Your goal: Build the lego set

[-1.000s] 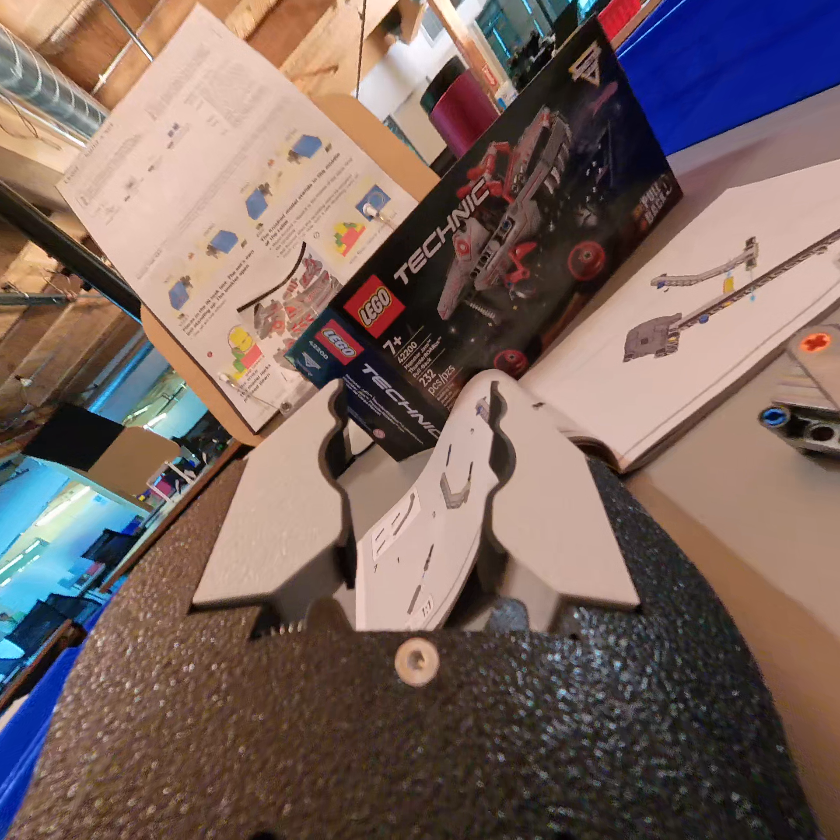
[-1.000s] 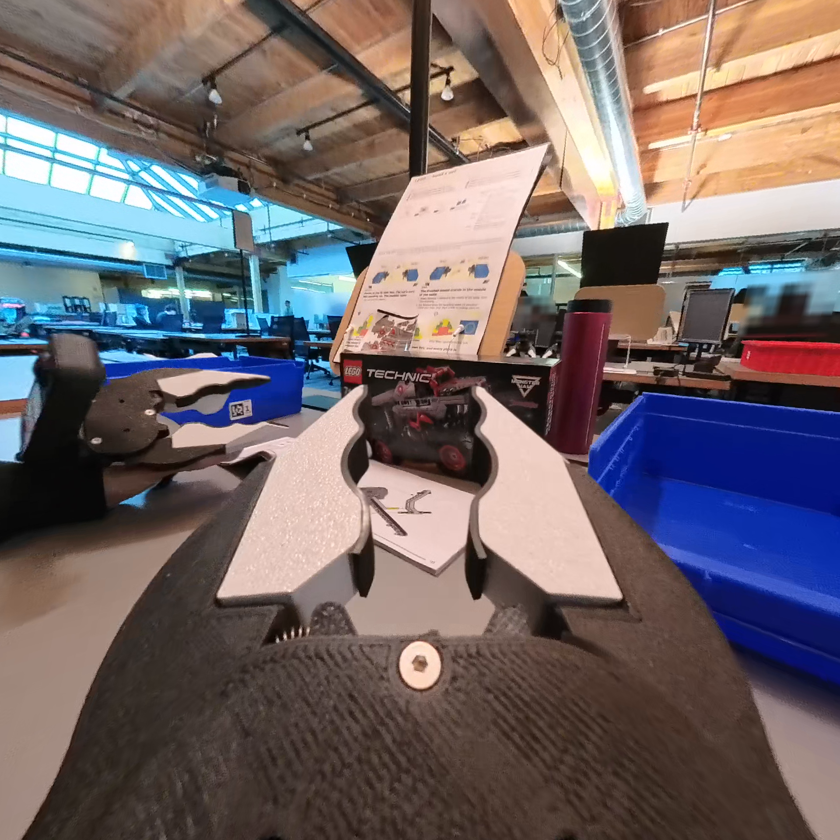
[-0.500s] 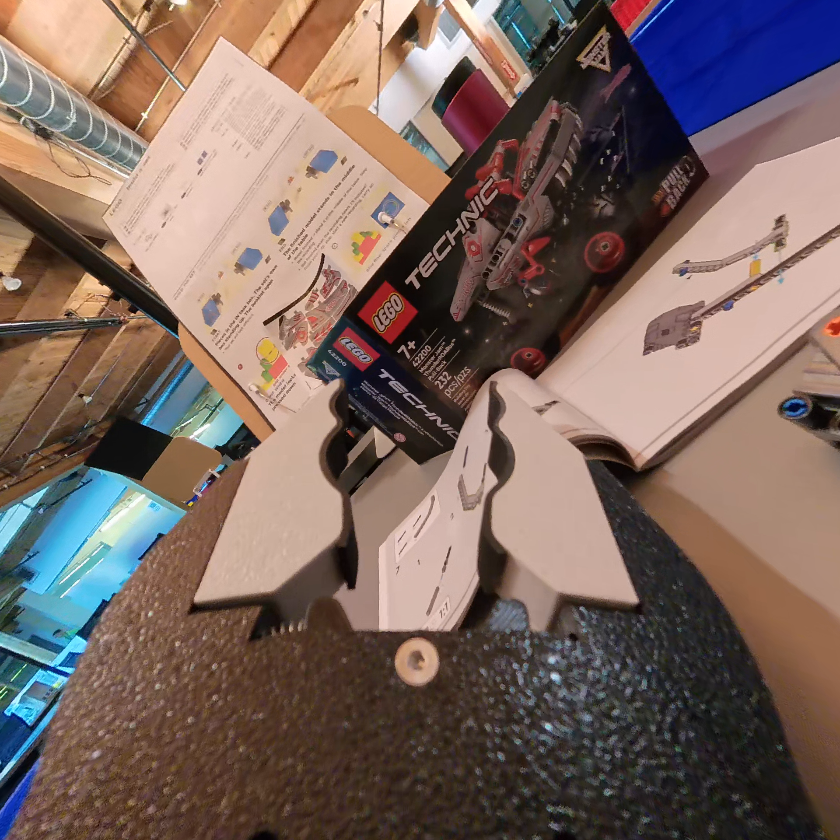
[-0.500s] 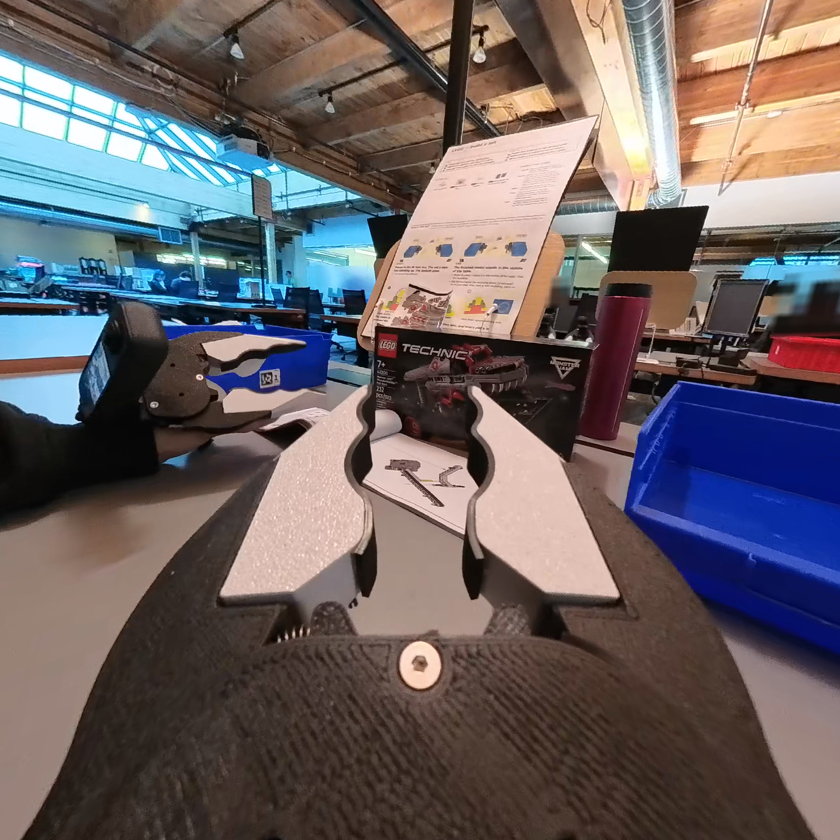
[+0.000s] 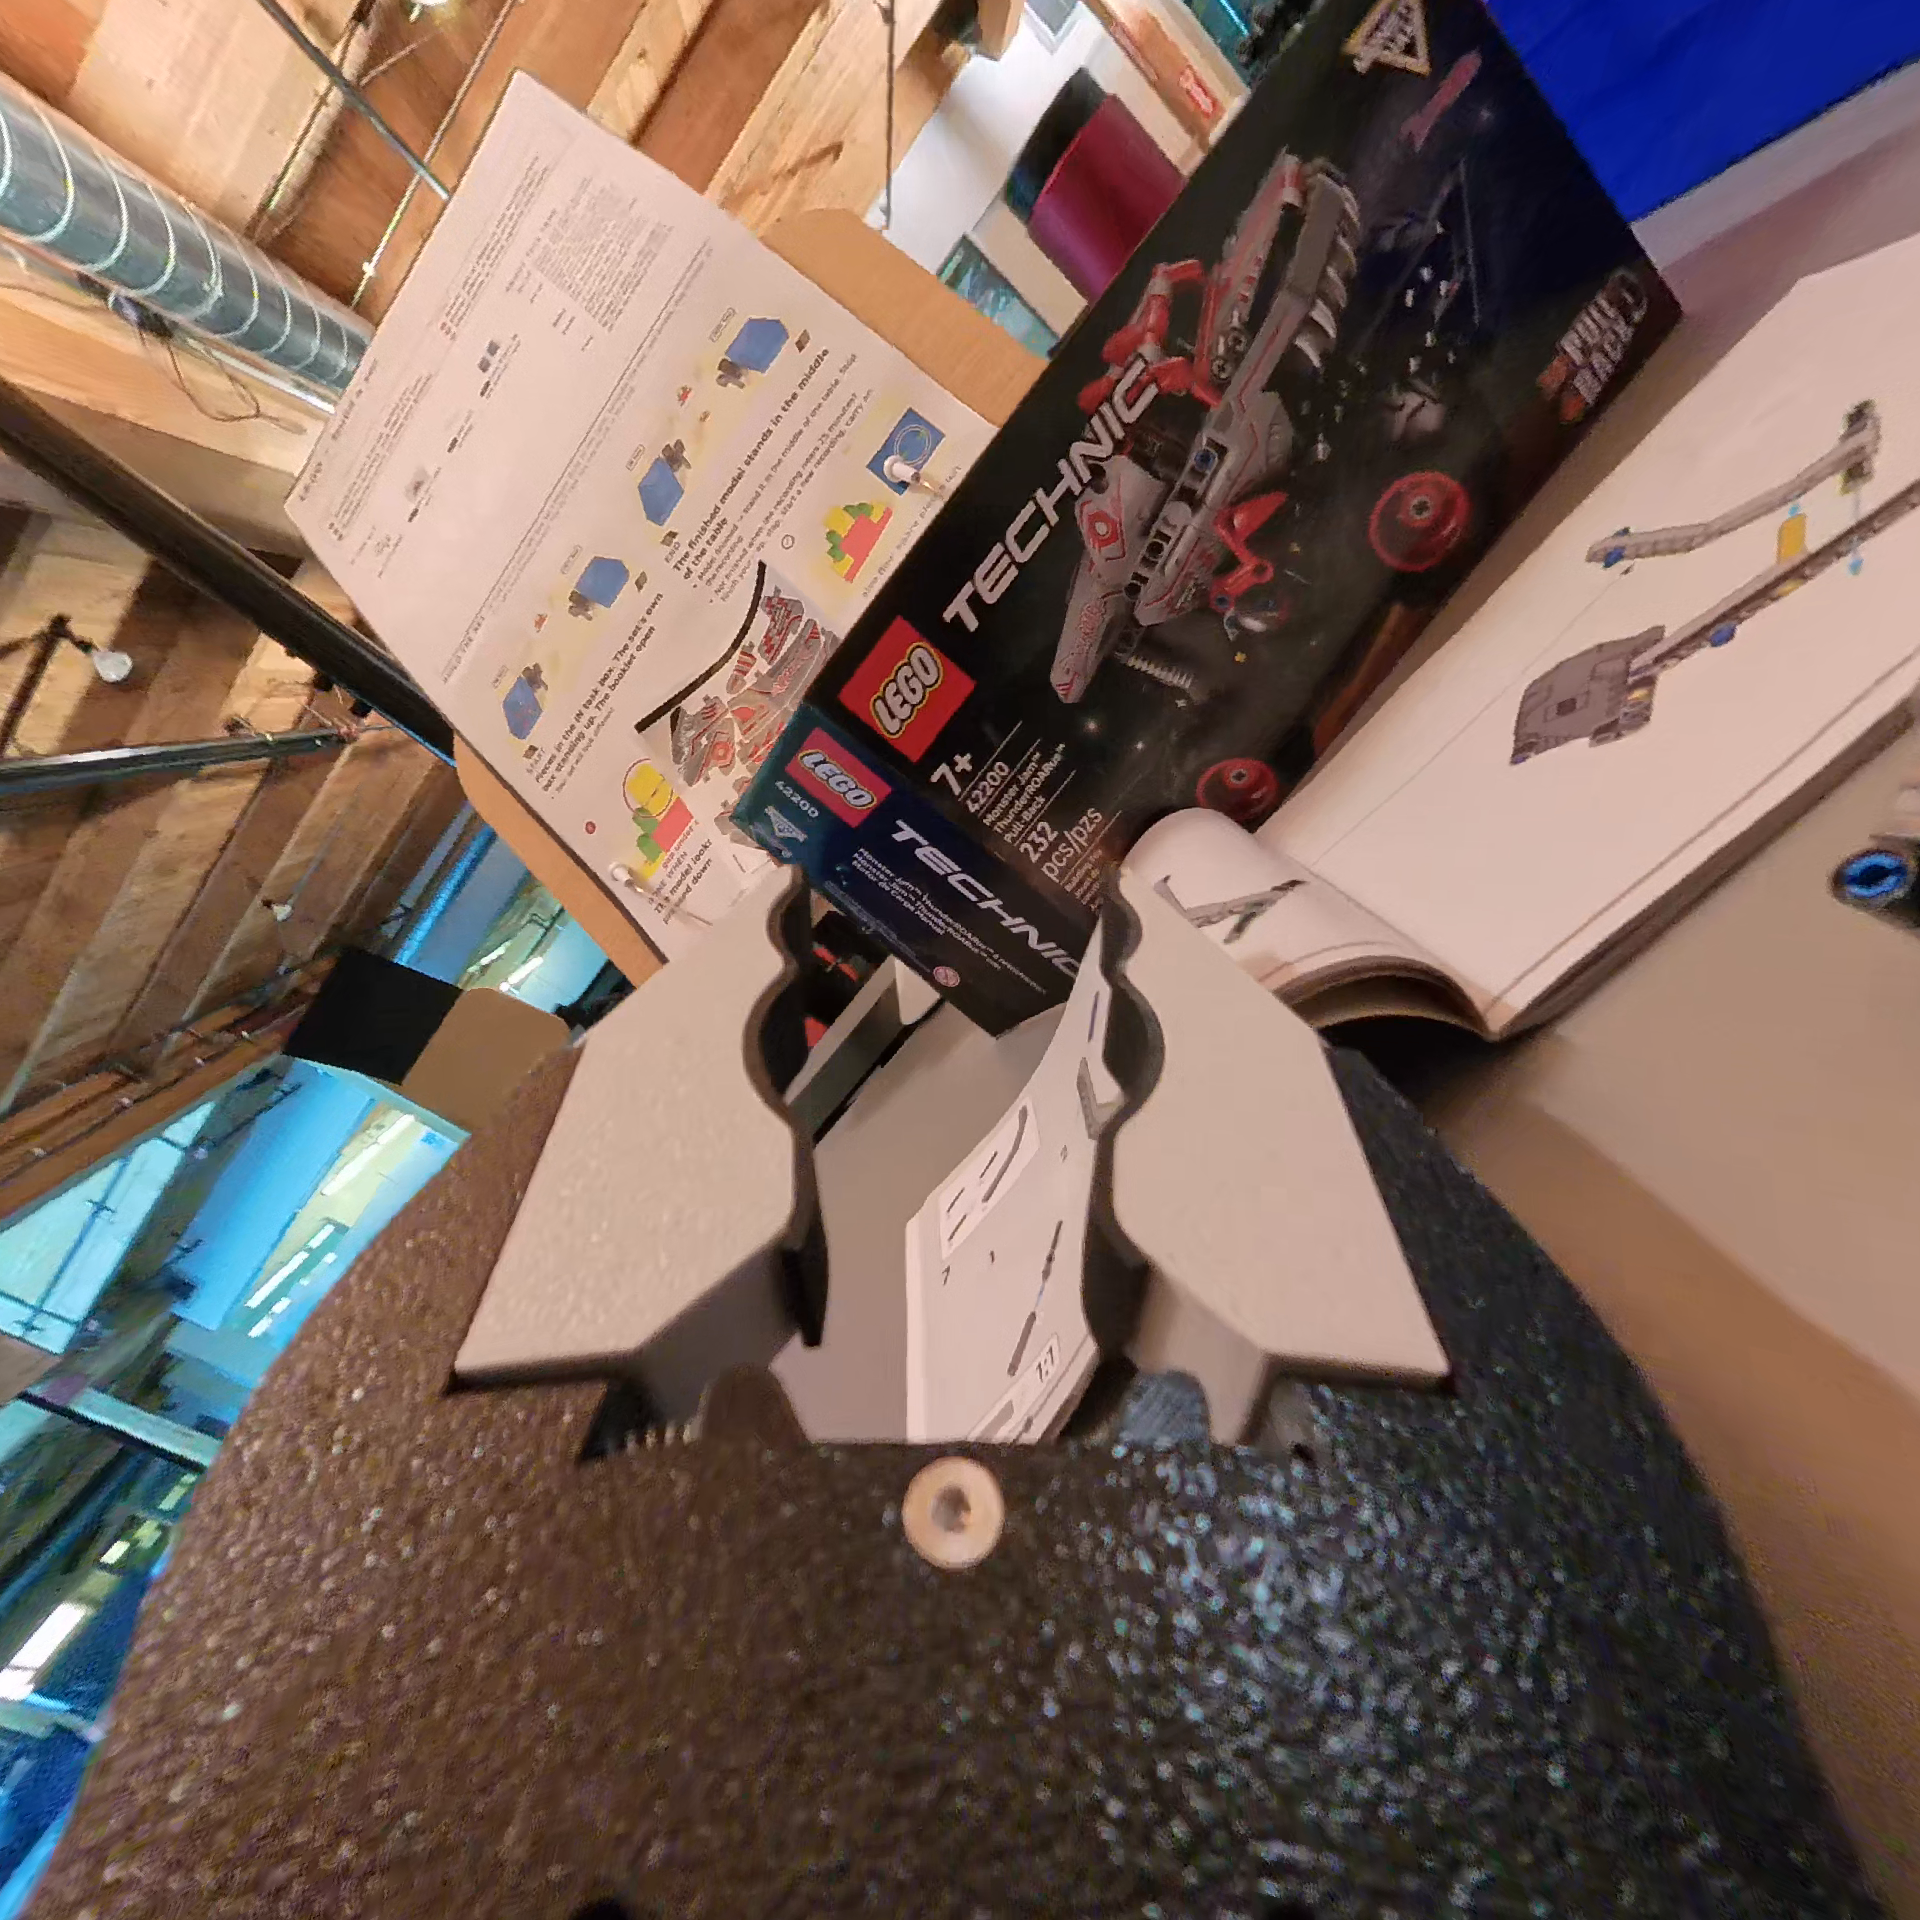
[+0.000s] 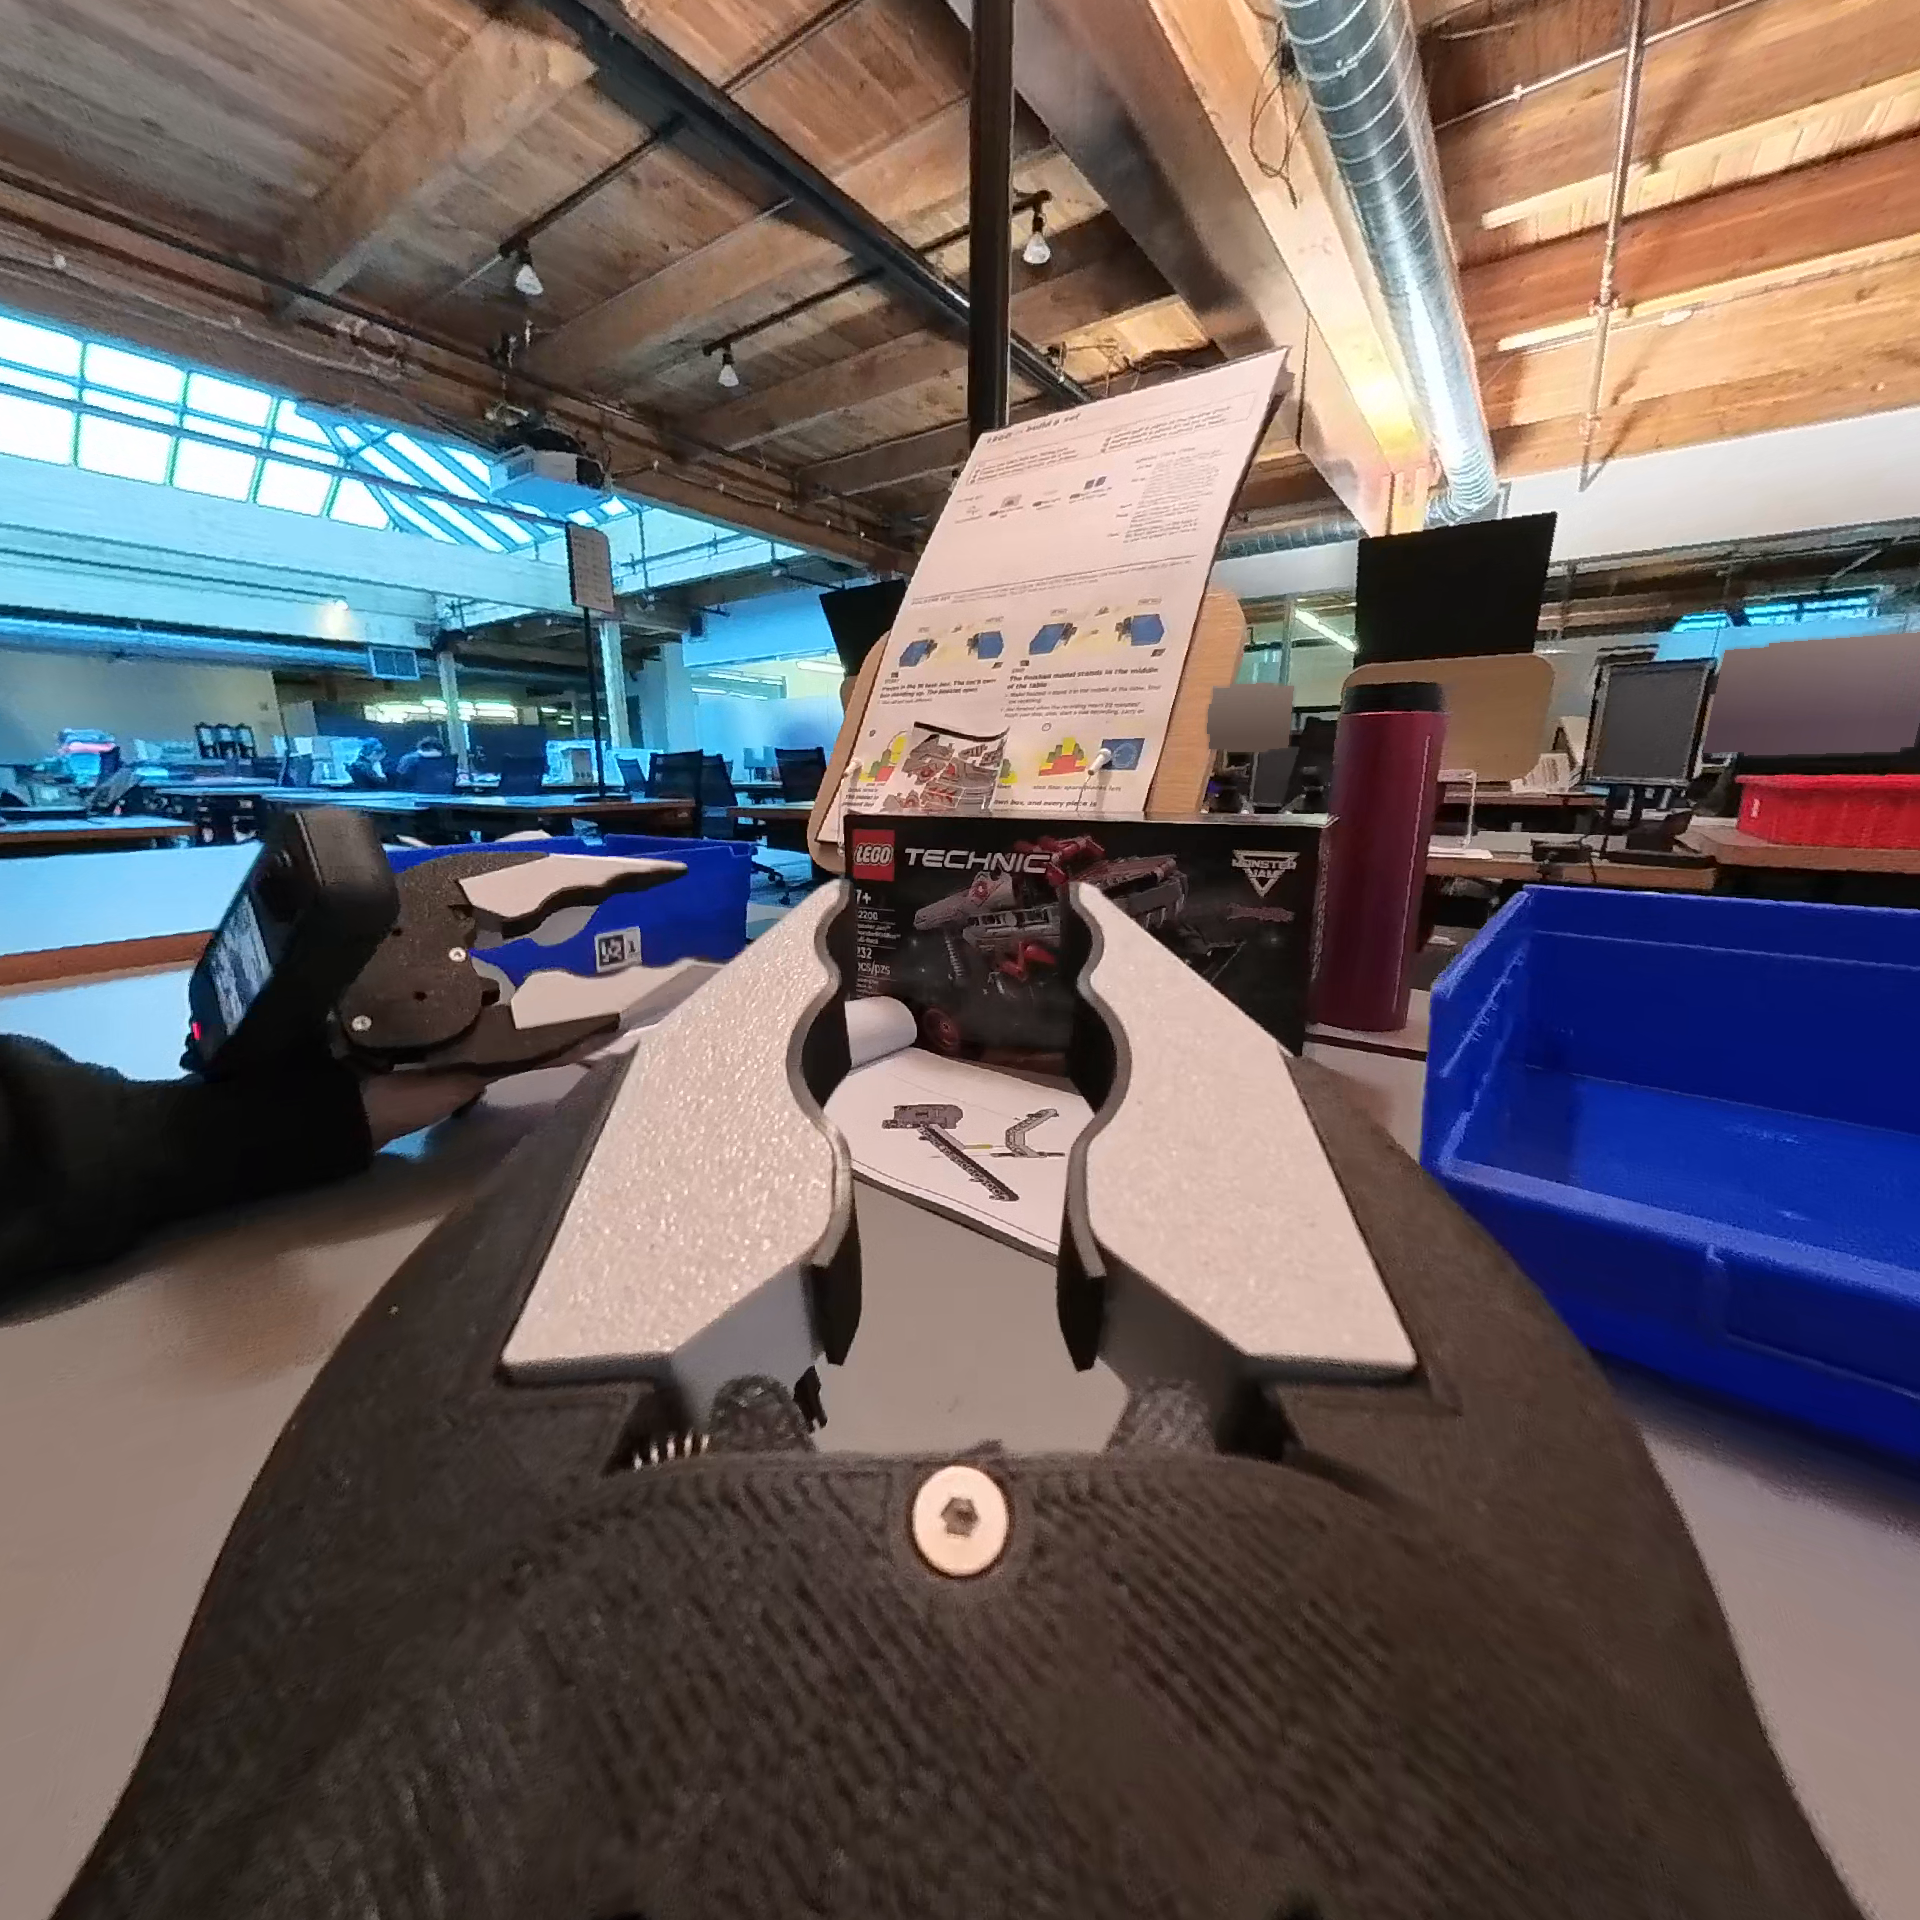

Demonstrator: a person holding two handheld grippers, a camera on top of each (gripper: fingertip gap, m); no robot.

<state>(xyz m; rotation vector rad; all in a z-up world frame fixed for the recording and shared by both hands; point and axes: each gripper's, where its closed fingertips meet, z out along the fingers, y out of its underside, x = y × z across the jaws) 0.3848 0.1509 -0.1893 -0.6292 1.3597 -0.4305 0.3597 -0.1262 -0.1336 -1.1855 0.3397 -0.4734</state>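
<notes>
Open-plan office: rows of desks (image 6: pixel 436 805), monitors (image 6: pixel 1652 722), timber ceiling (image 6: pixel 727 156).

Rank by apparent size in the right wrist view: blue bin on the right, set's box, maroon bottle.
1. Blue bin, though it sits nearest the camera, so this is unsure.
2. Set's box.
3. Maroon bottle.

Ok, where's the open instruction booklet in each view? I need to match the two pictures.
Left wrist view: the booklet lies open on the table at the right, one page curling up between the left gripper fingers.
Right wrist view: the booklet lies centre, seen through the open right gripper.
Shared landmark: the set's box stands just behind it.
</notes>
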